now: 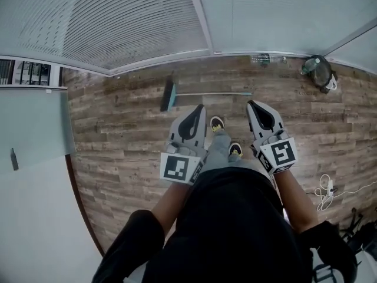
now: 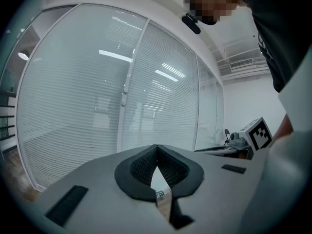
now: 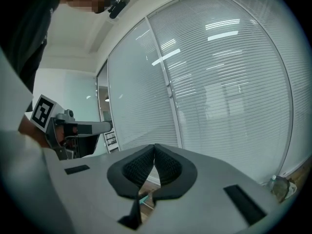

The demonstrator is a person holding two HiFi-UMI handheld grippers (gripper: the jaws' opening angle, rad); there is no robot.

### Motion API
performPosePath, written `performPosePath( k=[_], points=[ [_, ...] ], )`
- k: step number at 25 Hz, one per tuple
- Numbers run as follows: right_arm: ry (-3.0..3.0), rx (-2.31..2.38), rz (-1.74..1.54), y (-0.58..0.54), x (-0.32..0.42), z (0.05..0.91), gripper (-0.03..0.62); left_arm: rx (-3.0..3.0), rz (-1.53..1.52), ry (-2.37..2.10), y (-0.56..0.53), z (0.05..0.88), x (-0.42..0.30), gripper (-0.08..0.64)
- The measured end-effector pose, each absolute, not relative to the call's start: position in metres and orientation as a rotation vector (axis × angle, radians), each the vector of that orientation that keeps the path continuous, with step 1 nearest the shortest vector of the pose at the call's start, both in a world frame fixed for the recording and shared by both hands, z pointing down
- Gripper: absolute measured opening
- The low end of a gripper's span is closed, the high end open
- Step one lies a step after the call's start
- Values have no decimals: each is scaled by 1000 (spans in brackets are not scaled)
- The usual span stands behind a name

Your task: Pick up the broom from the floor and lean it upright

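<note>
The broom (image 1: 206, 93) lies flat on the wooden floor near the glass wall, its dark head with teal bristles (image 1: 169, 95) at the left and its thin handle running right. My left gripper (image 1: 202, 107) hovers in front of me, short of the handle, with its jaws shut and empty. My right gripper (image 1: 251, 104) is beside it at the same height, near the handle's right end, also shut on nothing. In the left gripper view the pads (image 2: 156, 148) meet at the tip. The right gripper (image 3: 154, 146) pads meet too, and a teal sliver of broom (image 3: 143, 197) shows below them.
A glass partition with blinds (image 1: 135, 22) runs along the far side of the floor. A plastic bottle (image 1: 261, 58) and a dark bag (image 1: 320, 71) sit by the wall at the right. A white cable (image 1: 324, 188) lies at the right. My shoes (image 1: 217, 123) stand just behind the broom.
</note>
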State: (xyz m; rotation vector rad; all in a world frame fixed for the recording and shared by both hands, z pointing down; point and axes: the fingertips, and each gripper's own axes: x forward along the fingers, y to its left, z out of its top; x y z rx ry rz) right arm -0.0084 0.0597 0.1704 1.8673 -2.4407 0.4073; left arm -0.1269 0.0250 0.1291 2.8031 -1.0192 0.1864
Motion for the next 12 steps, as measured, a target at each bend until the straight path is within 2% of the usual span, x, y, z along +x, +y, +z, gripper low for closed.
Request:
performPosePath(
  k=[12],
  points=[
    [-2326, 1854, 326, -25, -14, 176, 18, 2778, 141, -991, -71, 149, -143, 21]
  ],
)
